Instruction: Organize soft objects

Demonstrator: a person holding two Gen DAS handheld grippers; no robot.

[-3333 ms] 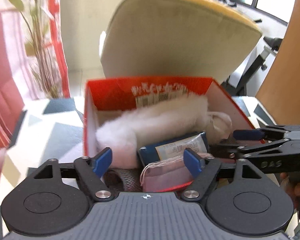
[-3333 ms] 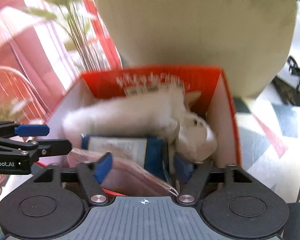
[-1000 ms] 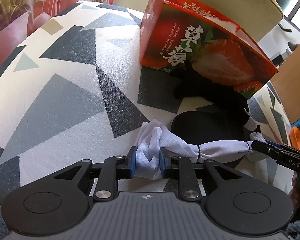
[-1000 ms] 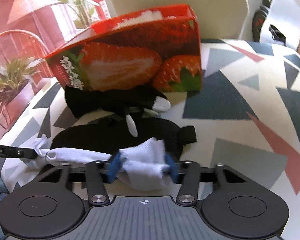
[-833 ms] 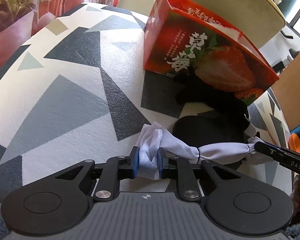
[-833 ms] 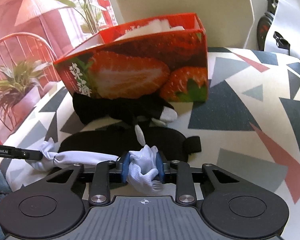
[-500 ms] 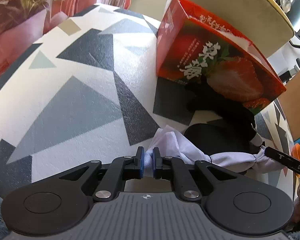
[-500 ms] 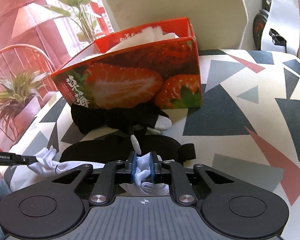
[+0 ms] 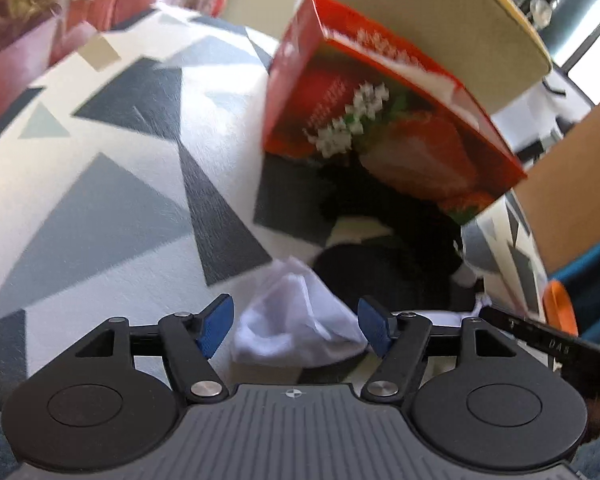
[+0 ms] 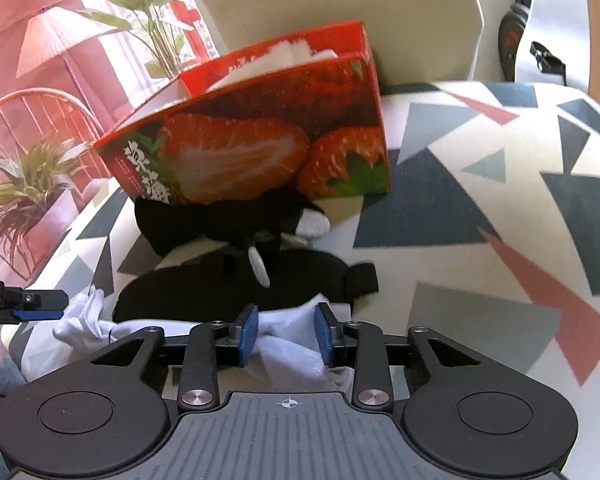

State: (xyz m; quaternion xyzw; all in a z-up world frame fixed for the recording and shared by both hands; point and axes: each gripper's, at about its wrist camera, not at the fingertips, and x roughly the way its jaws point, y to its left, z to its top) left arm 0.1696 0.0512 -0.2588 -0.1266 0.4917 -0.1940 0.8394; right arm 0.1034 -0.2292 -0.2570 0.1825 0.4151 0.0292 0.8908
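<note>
A white sock (image 9: pixel 300 322) lies on the patterned table in front of the red strawberry box (image 9: pixel 380 120). My left gripper (image 9: pixel 296 326) is open with one end of the sock between its blue pads, not pinched. My right gripper (image 10: pixel 287 330) is open around the sock's other end (image 10: pixel 288 346). A black sleep mask (image 10: pixel 236 286) and a black sock bundle (image 10: pixel 228 220) lie between the white sock and the box (image 10: pixel 260 140). White fluffy stuff shows above the box's rim.
A beige chair back (image 10: pixel 340 8) stands behind the box. Potted plants (image 10: pixel 24 184) and a red chair are off the table's left edge. The patterned tabletop (image 10: pixel 500 200) stretches to the right of the box.
Both grippers were shut on the white sock's ends half a second ago; both have opened now and let go. The left view has tilted and blurred.
</note>
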